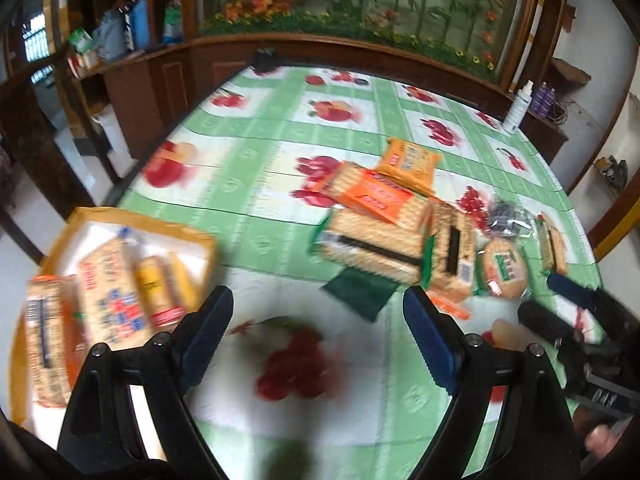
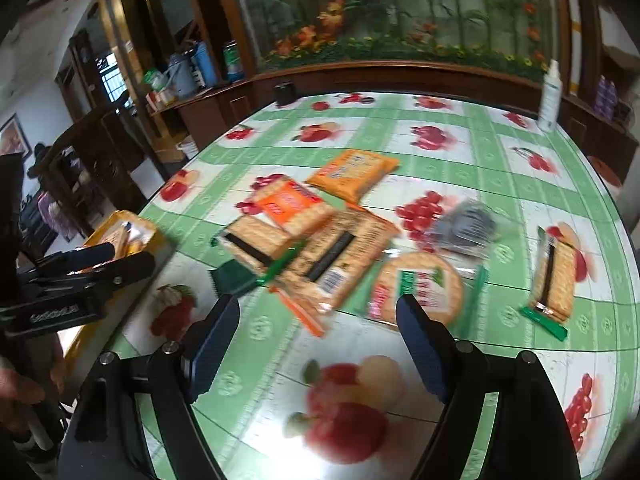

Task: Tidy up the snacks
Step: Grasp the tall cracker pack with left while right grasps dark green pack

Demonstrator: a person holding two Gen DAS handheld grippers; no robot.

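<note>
Several cracker and biscuit packs lie heaped mid-table: an orange-labelled pack [image 1: 374,196] [image 2: 292,204], a yellow-orange pack [image 1: 410,160] [image 2: 352,172], long packs with black stripes [image 1: 372,248] [image 2: 340,256], a round biscuit pack [image 1: 503,268] [image 2: 418,288], a dark wrapper [image 2: 464,228] and a lone pack [image 2: 554,276] at the right. A yellow tray [image 1: 72,224] [image 2: 152,232] at the left table edge holds several packs [image 1: 108,284]. My left gripper [image 1: 318,316] is open and empty beside the tray. My right gripper [image 2: 318,320] is open and empty, just short of the round pack.
The round table carries a green-and-white fruit-print cloth [image 2: 460,152]. A white spray bottle [image 2: 550,96] [image 1: 518,108] stands at its far right edge and a small black object [image 2: 285,94] at the far edge. A wooden cabinet with bottles stands behind.
</note>
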